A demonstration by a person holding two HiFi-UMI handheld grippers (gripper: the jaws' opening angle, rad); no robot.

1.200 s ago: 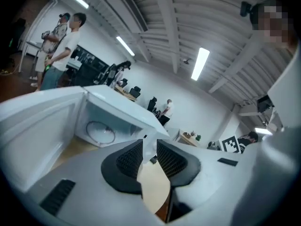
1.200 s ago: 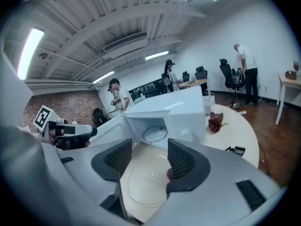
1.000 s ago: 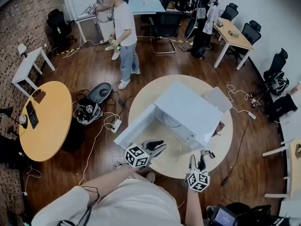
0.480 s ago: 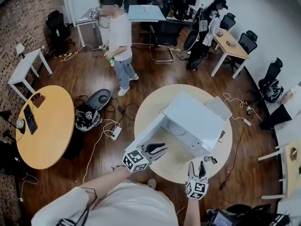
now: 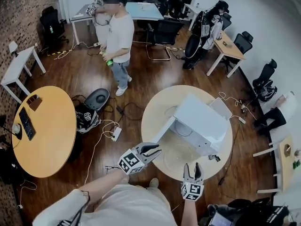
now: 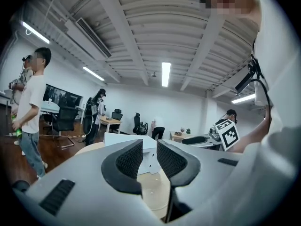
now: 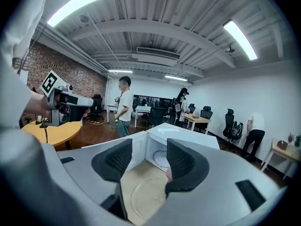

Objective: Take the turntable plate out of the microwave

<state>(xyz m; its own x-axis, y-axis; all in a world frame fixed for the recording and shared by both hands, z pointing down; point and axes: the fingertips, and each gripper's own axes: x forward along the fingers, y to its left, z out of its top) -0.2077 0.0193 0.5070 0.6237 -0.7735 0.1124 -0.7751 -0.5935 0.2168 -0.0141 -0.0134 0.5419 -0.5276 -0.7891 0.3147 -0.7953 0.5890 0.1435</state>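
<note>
The white microwave [image 5: 201,121] stands on the round beige table [image 5: 155,109] with its door [image 5: 162,128] swung open to the left. The clear glass turntable plate [image 7: 148,197] lies flat on the tabletop in front of the open cavity, faint in the head view [image 5: 181,152]. My left gripper [image 5: 153,149] hovers at the table's near-left edge, jaws a little apart and empty [image 6: 149,149]. My right gripper [image 5: 193,169] hangs just off the near edge, open and empty [image 7: 149,161], with the plate seen low between its fingers. Neither touches the plate.
A person [image 5: 117,36] stands on the wood floor beyond the table. A round orange table [image 5: 42,126] is at the left. Cables, a power strip [image 5: 115,133] and a dark device [image 5: 96,98] lie between the tables. A small dark item [image 5: 214,157] sits near the microwave's corner.
Both grippers have drawn back from the microwave toward the table's near edge and lifted slightly. The head view has backed off, so table and microwave look smaller. The plate stays put.
</note>
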